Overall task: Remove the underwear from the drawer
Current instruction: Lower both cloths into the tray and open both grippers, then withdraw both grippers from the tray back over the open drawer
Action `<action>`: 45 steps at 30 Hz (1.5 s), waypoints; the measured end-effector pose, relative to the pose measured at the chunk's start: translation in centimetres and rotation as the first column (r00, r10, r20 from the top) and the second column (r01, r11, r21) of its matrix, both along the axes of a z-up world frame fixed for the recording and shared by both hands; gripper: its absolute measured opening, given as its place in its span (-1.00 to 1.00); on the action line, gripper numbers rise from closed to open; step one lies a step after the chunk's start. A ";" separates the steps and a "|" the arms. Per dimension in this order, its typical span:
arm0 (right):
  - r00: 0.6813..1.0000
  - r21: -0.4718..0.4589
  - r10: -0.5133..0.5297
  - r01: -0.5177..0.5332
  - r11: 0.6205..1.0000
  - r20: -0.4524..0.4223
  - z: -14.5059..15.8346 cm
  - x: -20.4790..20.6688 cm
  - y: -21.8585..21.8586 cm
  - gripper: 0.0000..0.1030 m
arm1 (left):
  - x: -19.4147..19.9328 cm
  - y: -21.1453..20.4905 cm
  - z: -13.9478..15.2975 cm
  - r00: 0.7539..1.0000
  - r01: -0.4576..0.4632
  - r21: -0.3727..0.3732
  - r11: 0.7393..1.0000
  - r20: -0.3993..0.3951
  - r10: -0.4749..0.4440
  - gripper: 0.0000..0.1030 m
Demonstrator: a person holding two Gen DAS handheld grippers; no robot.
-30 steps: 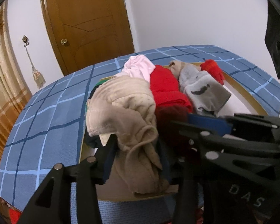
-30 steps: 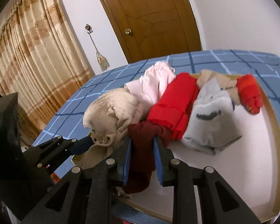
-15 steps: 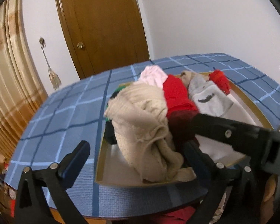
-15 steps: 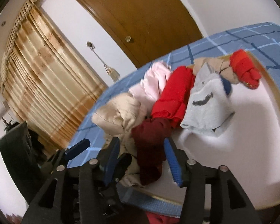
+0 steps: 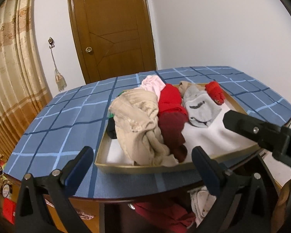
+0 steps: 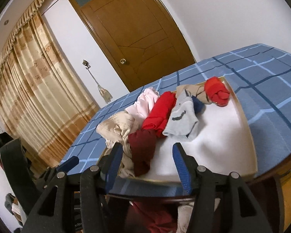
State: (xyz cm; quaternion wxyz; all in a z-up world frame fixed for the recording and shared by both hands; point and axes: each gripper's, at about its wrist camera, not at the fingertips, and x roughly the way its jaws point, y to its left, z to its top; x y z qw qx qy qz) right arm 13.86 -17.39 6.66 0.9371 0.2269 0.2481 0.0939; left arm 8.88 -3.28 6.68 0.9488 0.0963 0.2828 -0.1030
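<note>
left gripper (image 5: 143,165) wide open and empty, right gripper (image 6: 147,167) partly open, seemingly empty, underwear (image 6: 143,147) piled in tray (image 5: 137,168)

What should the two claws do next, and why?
Probably lower one gripper toward the clothes under the table. The left gripper and right gripper have just been opening, and nothing is between their pads. The beige garment and dark red garment lie in the tray, so another piece seems due.

Soft even indoor light, no glare; heavy fisheye bend, dark vignette corners.
</note>
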 end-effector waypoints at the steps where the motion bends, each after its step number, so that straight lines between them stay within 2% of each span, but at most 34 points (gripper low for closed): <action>1: 1.000 -0.009 -0.004 0.004 1.000 0.005 0.1 -0.4 0.0 0.10 | -0.2 -0.1 0.0 1.000 0.001 0.001 1.000 -0.002 -0.001 0.99; 5: 1.000 -0.034 0.000 0.001 0.999 0.015 0.2 -1.6 0.0 0.10 | -1.1 -0.3 -0.3 1.000 0.001 -0.005 1.000 -0.014 -0.001 0.99; 12: 1.000 -0.025 -0.013 0.014 1.000 0.005 -0.3 -3.2 -0.3 0.10 | -2.8 -0.5 -0.5 1.000 -0.011 0.009 1.000 -0.008 0.011 0.99; 34: 1.000 -0.033 -0.010 0.010 0.999 0.007 -1.4 -8.7 -0.9 0.10 | -8.1 -0.2 -1.7 1.000 -0.015 -0.013 1.000 -0.026 0.015 0.99; 45: 1.000 -0.037 -0.008 0.008 0.999 -0.008 -2.8 -12.0 -1.1 0.10 | -10.4 0.1 -3.9 0.996 -0.011 -0.014 1.000 -0.083 0.010 0.99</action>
